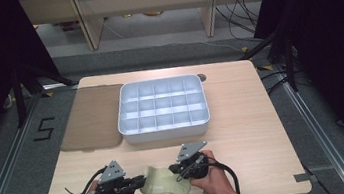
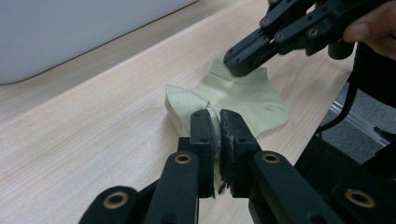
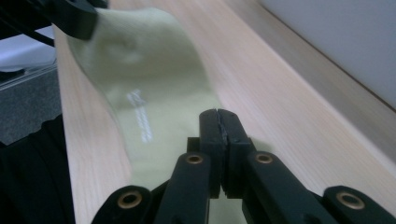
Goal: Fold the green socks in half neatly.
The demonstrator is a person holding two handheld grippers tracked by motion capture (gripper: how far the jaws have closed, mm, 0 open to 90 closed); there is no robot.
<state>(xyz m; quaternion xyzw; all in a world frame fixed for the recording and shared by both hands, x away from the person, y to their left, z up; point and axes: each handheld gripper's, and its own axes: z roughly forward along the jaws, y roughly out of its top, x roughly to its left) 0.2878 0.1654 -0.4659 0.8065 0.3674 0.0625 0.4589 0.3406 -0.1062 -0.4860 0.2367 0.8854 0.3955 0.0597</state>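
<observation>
We have a pale green sock (image 1: 163, 181) pinched at both ends, lying at the near edge of the table (image 1: 246, 137), well short of the white divided tray (image 1: 162, 109). Our left gripper (image 2: 219, 122) is clamped on one end of the sock, jaws all but together with a thin fold of fabric between them; our right gripper (image 3: 218, 122) is clamped on the other end, jaws pressed together on the cloth. The step in hand looks like spreading or folding the sock, so we should keep both grips firm and move the two ends evenly, letting the middle stay slack rather than stretched. The right gripper view is soft, so how much cloth it holds we can only guess. Beyond the sock sits the tray, and left of the tray a brown mat (image 1: 93, 118); we should carry the sock low and clear the tray's near wall.
</observation>
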